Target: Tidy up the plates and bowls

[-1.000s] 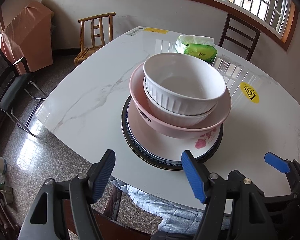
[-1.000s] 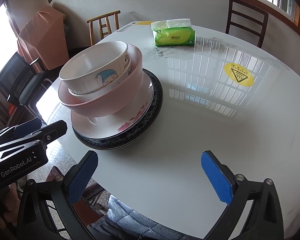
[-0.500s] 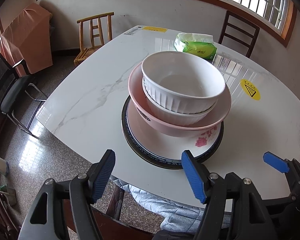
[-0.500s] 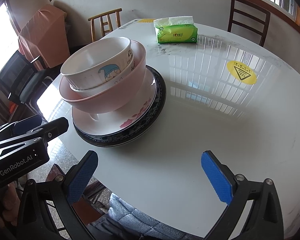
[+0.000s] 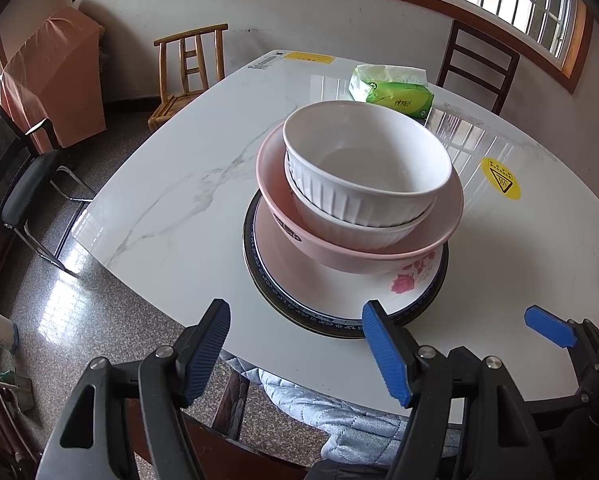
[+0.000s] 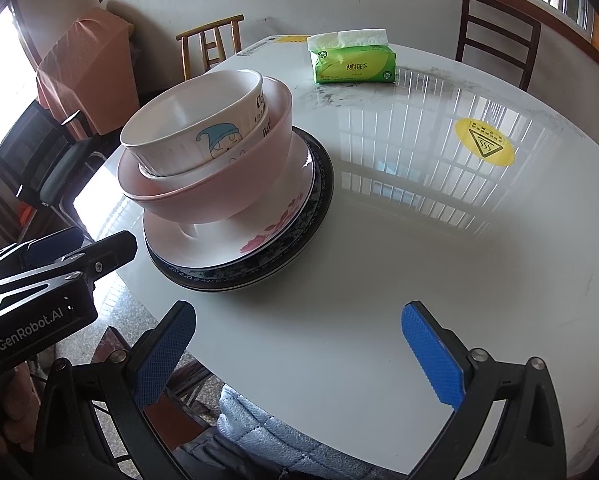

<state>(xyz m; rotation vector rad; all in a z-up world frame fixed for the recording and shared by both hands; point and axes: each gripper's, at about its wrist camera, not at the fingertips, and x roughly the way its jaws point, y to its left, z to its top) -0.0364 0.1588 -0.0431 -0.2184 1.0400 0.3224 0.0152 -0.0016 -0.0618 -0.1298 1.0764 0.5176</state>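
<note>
One stack stands on the white marble table [image 5: 171, 184]. At its bottom is a dark-rimmed plate [image 5: 259, 276], then a white rose-print plate [image 5: 403, 280], a pink bowl [image 5: 379, 256] and two nested white bowls [image 5: 339, 196]. In the right wrist view the top bowl [image 6: 203, 136] shows a blue cartoon. My left gripper [image 5: 295, 320] hovers open at the table's near edge, just short of the plates, holding nothing. My right gripper [image 6: 299, 312] is open and empty over bare table to the right of the stack [image 6: 227, 192]. The left gripper [image 6: 59, 248] also shows at that view's left edge.
A green tissue pack [image 5: 391, 90] lies at the far side of the table, and a yellow warning sticker [image 5: 500, 178] is at the right. A wooden chair [image 5: 187, 72], a dark chair [image 5: 479, 68] and an office chair [image 5: 23, 176] ring the table. A person's quilted blue garment [image 5: 339, 416] is below its near edge.
</note>
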